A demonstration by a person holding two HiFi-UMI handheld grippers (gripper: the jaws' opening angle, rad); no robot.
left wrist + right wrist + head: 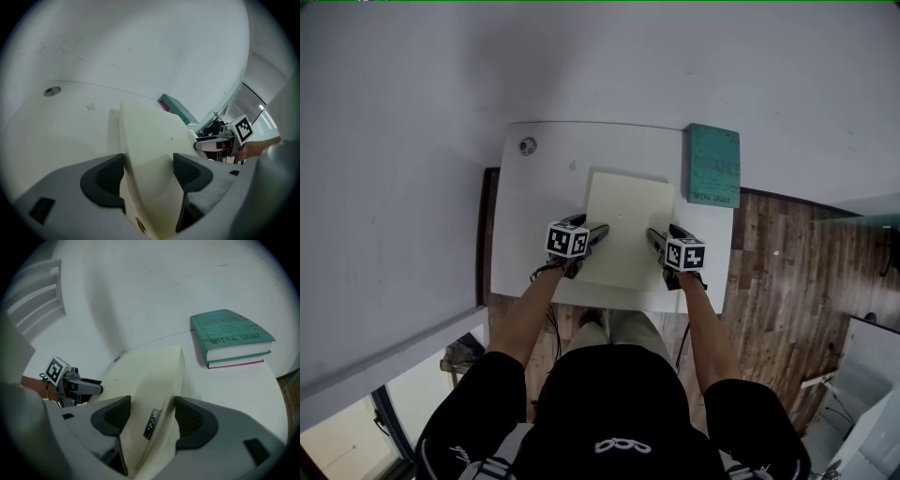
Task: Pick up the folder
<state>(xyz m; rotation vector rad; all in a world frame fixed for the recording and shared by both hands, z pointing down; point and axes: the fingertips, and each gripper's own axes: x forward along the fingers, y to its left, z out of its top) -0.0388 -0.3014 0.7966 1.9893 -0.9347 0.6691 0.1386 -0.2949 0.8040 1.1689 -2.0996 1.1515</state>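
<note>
The folder (623, 225) lies mid-counter (534, 202), its long axis running from the near edge toward the far edge. Both grippers hold it at its near end. The left gripper (598, 232) is clamped on the left long side and the right gripper (654, 236) on the right, so the folder spans straight between them, equally near to both. An even, level lift looks needed. A book (713, 165) sits apart at the far right corner.

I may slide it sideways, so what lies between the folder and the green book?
Nothing; just bare table between the folder and the book, shown in the right gripper view.
</note>
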